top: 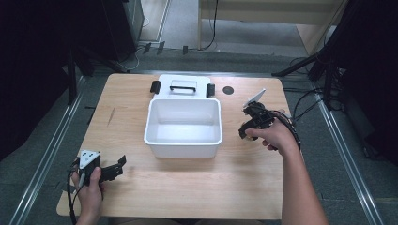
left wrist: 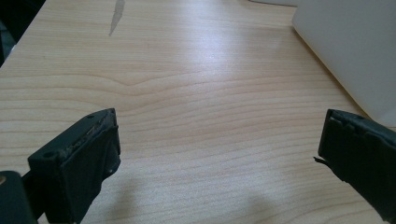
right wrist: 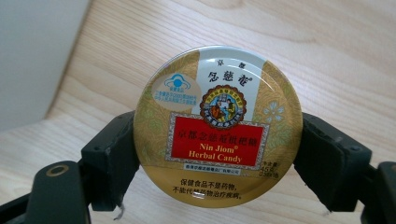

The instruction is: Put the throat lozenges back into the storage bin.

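Right gripper view looks straight onto a round gold metal tin (right wrist: 217, 126) with a red label reading "Nin Jiom Herbal Candy", clamped flat-side-up between the right gripper (right wrist: 217, 154)'s two black jaws, one pressing on each side of its rim. Beyond the tin lies the pale wooden table (right wrist: 327, 56), and up to the left of the jaws is a wall of the white rectangular plastic bin (right wrist: 32, 56).

In the high view the tin itself cannot be made out; there the right gripper (top: 251, 119) is held in the person's right hand (top: 274, 136) just beside the bin (top: 183, 124), on its right. A white lid with a black handle (top: 183, 86) lies touching the bin's far side.

The left gripper (top: 117, 166) sits well apart from the bin. The left gripper view shows its jaws spread wide with nothing between them, bare table (left wrist: 196, 93) ahead and the bin's wall (left wrist: 350, 51) beyond its right jaw.
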Available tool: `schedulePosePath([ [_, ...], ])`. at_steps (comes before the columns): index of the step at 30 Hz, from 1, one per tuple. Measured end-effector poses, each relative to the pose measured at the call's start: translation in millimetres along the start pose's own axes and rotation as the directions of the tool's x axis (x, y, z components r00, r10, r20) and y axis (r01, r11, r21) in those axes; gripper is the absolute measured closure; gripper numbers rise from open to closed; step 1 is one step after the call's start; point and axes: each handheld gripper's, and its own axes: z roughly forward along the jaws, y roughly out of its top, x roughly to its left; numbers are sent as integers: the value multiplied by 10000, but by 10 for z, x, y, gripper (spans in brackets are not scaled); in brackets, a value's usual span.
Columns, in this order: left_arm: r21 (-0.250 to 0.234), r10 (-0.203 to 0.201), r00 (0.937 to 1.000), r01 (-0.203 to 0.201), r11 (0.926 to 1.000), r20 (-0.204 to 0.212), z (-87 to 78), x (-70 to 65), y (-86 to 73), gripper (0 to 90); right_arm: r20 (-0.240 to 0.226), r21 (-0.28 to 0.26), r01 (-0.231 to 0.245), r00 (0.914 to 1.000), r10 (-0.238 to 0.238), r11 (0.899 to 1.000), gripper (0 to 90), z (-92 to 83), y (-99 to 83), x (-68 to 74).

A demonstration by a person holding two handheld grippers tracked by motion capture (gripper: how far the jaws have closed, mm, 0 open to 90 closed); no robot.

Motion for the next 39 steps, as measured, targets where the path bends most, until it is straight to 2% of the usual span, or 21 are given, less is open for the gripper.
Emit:
schedulePosePath([
  [9,25,-25,10000,25,10000,40,3,2,1,0,-101,-248,921,9957,-924,9954,206,-201,106,158],
  [19,44,-23,9999,22,10000,99,4,2,2,0,-100,-206,1383,9903,-1385,9902,206,-404,205,300],
  [28,28,-33,9999,32,10000,109,7,-1,2,0,-89,-305,1970,9803,-1973,9799,206,-594,294,516],
  [39,74,21,9999,-22,10000,168,7,2,4,0,51,-552,2307,9730,-2308,9715,206,-808,398,718],
])
